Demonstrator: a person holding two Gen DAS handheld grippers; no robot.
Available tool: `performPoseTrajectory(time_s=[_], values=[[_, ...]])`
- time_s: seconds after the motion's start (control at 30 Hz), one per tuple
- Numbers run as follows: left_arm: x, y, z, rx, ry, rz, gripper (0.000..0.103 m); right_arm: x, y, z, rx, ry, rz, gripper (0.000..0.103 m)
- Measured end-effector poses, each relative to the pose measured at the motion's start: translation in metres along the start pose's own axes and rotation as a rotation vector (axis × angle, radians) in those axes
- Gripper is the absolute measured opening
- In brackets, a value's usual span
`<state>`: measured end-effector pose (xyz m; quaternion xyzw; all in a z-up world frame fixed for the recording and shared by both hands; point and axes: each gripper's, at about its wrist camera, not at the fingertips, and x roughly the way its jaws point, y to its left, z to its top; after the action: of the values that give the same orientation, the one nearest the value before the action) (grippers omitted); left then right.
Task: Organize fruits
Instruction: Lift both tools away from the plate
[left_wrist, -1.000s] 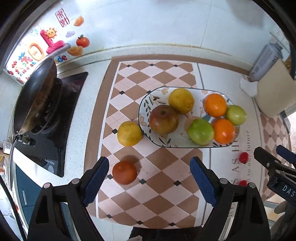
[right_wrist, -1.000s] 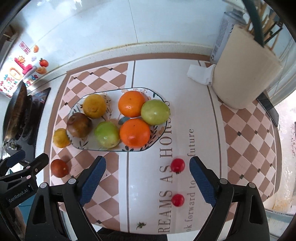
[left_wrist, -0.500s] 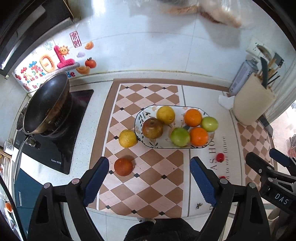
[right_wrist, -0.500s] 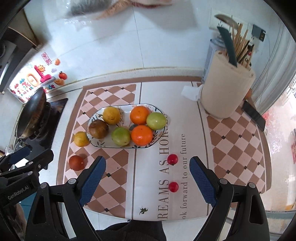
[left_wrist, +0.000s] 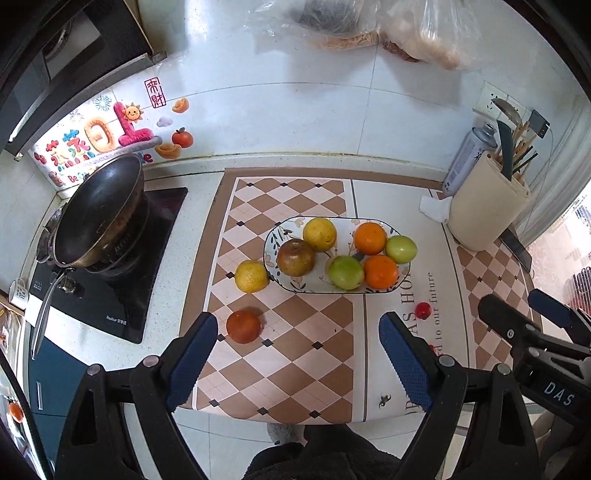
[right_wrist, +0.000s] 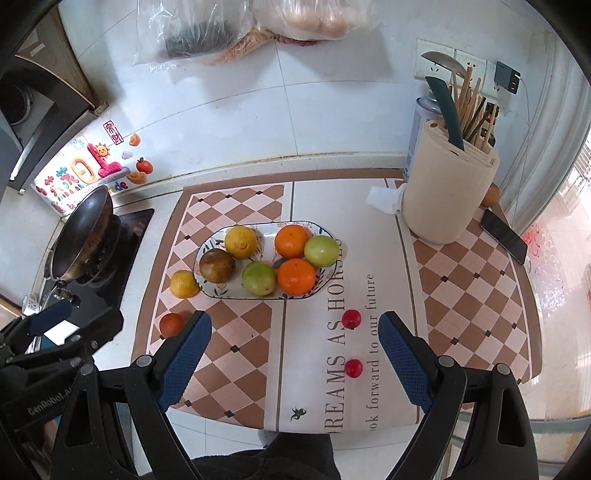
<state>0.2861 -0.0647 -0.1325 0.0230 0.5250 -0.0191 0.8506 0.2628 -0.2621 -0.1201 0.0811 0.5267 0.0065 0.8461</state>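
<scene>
We have lifted both tongs away from the plate (left_wrist: 397, 284); left tongs (left_wrist: 299, 354) and right tongs (right_wrist: 295, 354) gape wide, empty.

plate (right_wrist: 207, 291) mid-mat (right_wrist: 461, 295), six fruits in it | two fruits (right_wrist: 183, 283) left of plate | two small fruits (right_wrist: 351, 318) before it | utensil holder (right_wrist: 443, 206) behind right | wok (right_wrist: 83, 236) far left

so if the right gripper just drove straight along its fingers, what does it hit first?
Probably bare mat just short of the plate. The right gripper is open, empty and angled steeply down at the counter. The nearer cherry tomato and the farther one sit right of centre between the fingers; depth is unclear, so either might be clipped.
</scene>
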Motion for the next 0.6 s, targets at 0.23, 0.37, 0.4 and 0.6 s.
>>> performPoseTrajectory(time_s=[0.23, 0.37, 0.4, 0.6], values=[[0.012, 0.005, 0.005, -0.037, 0.013, 0.015, 0.089, 0.018, -0.007, 0.008, 0.027, 0.03, 0.011, 0.094], [0.029, 0.013, 0.011, -0.055, 0.037, 0.033, 0.099, 0.036, -0.01, 0.013, 0.036, 0.063, 0.031, 0.094], [0.033, 0.017, 0.012, -0.064, 0.042, 0.038, 0.101, 0.042, -0.01, 0.015, 0.036, 0.078, 0.043, 0.094], [0.067, 0.064, 0.01, -0.16, 0.069, 0.186, 0.101, 0.094, 0.006, 0.019, 0.013, 0.171, 0.174, 0.094]])
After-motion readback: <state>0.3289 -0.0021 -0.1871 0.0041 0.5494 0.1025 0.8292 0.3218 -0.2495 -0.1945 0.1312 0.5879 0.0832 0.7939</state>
